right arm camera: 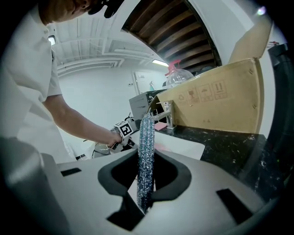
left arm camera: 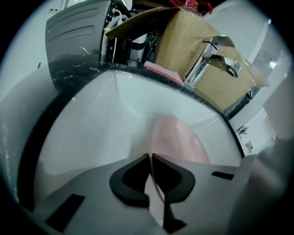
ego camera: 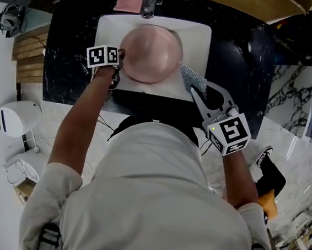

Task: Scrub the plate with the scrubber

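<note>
A pink plate (ego camera: pixel 151 53) lies in the white sink (ego camera: pixel 108 28). My left gripper (ego camera: pixel 120 62) is at the plate's left rim. In the left gripper view the plate (left arm camera: pixel 177 140) stands edge-on, and its thin rim runs between the pads of the left gripper (left arm camera: pixel 150 158), which is shut on it. My right gripper (ego camera: pixel 195 92) hovers over the sink's front right corner, shut on a silvery mesh scrubber (ego camera: pixel 193 78). In the right gripper view the scrubber (right arm camera: pixel 146 156) stands upright out of the right gripper (right arm camera: pixel 146 183). The scrubber is apart from the plate.
A faucet (ego camera: pixel 148 4) and a pink cloth (ego camera: pixel 128 1) sit at the sink's back edge. Black marbled counter (ego camera: pixel 238 52) surrounds the sink. A cardboard box (right arm camera: pixel 220 101) stands behind the counter. The person's torso fills the near part of the head view.
</note>
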The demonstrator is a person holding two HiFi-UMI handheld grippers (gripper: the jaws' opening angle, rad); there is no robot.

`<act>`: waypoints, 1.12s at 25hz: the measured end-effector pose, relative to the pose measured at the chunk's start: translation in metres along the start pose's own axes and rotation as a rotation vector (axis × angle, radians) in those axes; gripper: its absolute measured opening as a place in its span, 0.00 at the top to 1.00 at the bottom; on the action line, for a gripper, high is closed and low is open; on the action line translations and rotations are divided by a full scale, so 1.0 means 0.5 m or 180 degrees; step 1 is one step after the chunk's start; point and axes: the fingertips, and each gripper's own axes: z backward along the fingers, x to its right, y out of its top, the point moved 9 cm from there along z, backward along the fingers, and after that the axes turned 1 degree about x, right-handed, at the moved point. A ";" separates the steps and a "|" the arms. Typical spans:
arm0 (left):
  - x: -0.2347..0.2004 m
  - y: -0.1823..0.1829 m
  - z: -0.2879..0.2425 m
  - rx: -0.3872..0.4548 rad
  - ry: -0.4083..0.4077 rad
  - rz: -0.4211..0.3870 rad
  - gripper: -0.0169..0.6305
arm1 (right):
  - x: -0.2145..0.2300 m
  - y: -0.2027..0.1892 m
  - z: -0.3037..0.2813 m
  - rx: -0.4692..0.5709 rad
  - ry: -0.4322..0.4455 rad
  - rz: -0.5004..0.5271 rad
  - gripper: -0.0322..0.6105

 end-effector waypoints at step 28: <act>-0.071 0.023 0.401 0.1440 -0.0188 -0.0367 0.96 | -0.203 0.164 -0.184 0.0157 0.0075 0.0822 0.83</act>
